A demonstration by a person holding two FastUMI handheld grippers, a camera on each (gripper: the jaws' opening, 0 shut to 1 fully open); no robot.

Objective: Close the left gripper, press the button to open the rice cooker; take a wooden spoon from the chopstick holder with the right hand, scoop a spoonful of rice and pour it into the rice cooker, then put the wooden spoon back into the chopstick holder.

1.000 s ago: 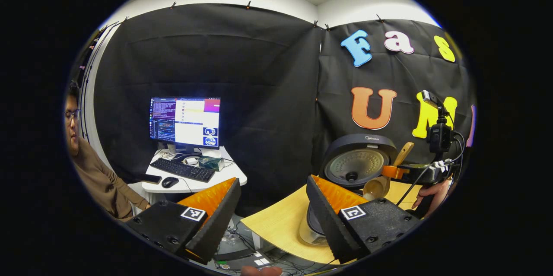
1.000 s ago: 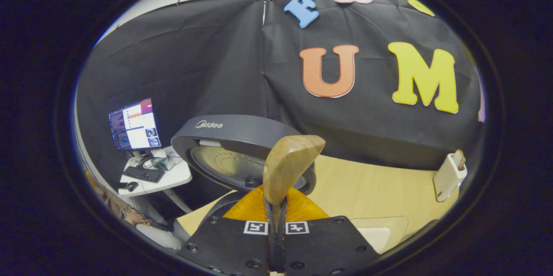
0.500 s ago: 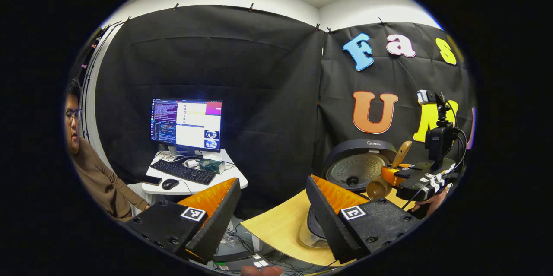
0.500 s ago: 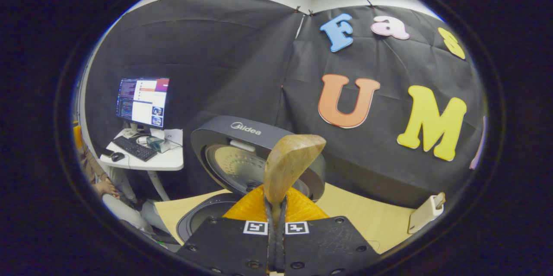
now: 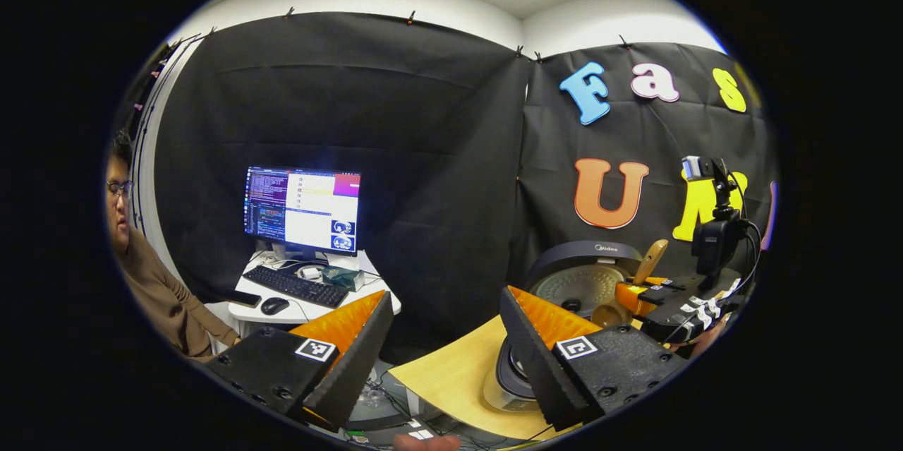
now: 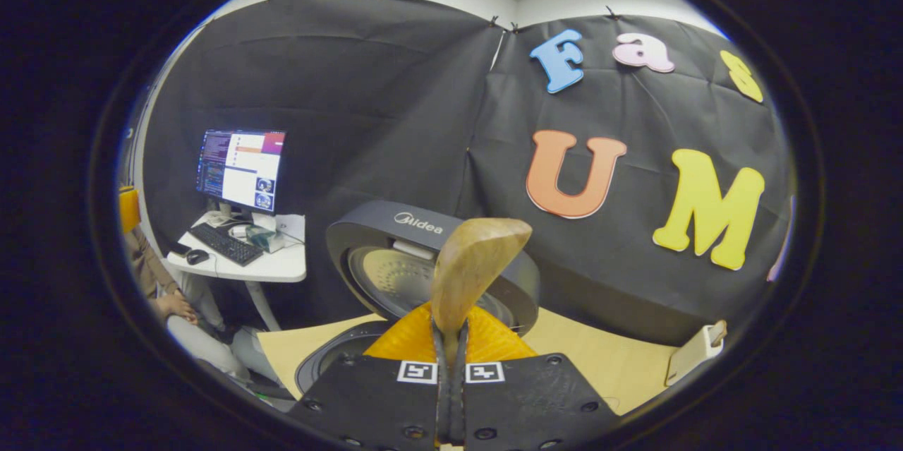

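The rice cooker (image 5: 564,289) is seen standing open on the wooden counter (image 5: 451,373), its lid (image 6: 430,260) raised upright at the far side and its inner pot (image 6: 331,366) exposed at the near side. The contents of the pot cannot be made out: in the left gripper view the pot is hidden behind a finger of the left claw (image 5: 441,345), and in the right gripper view it is largely covered by the right claw (image 6: 450,338).

The left claw is held wide, with nothing between its fingers, to the left of the cooker and partly beyond the counter's edge. The right claw is closed tightly on the wooden spoon (image 6: 473,267), whose handle is pinched between both fingers. In the left gripper view the spoon's bowl (image 5: 612,314) is seen low in front of the open lid, just above the cooker; whether rice lies in it cannot be told.

A pale holder (image 6: 695,356) is seen at the far right of the counter, cut off by the picture's edge, with a brown tip at its top.

A desk (image 5: 310,296) with a monitor (image 5: 302,211) and a keyboard (image 5: 296,286) stands to the left, with a seated person (image 5: 152,274) beside it.
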